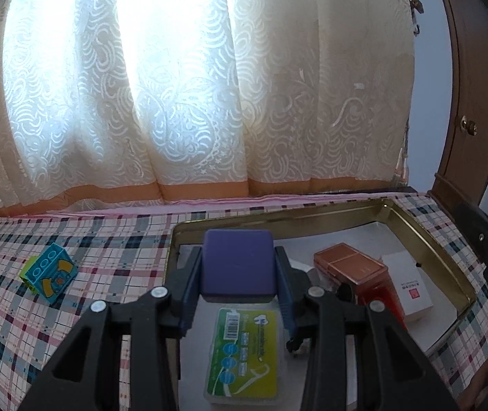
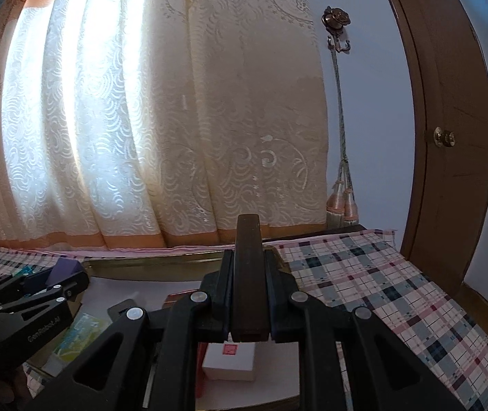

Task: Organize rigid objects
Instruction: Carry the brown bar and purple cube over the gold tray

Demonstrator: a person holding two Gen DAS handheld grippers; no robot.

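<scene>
I am holding one purple block (image 1: 237, 264) clamped in my left gripper (image 1: 238, 294) above the gold-rimmed tin tray (image 1: 449, 260), and my right gripper (image 2: 249, 308) is gripping one dark brown bar (image 2: 249, 274) upright over the same tray. In the tray are lying one green card pack (image 1: 244, 352) with a barcode, one copper-orange box (image 1: 353, 267) and one white box (image 1: 408, 284) with a red stamp; their writing is too small to read. One blue-green toy brick (image 1: 48, 272) is sitting apart on the plaid-covered table (image 1: 113, 239), and "GenRobot.AI" is showing on the left gripper in the right wrist view.
</scene>
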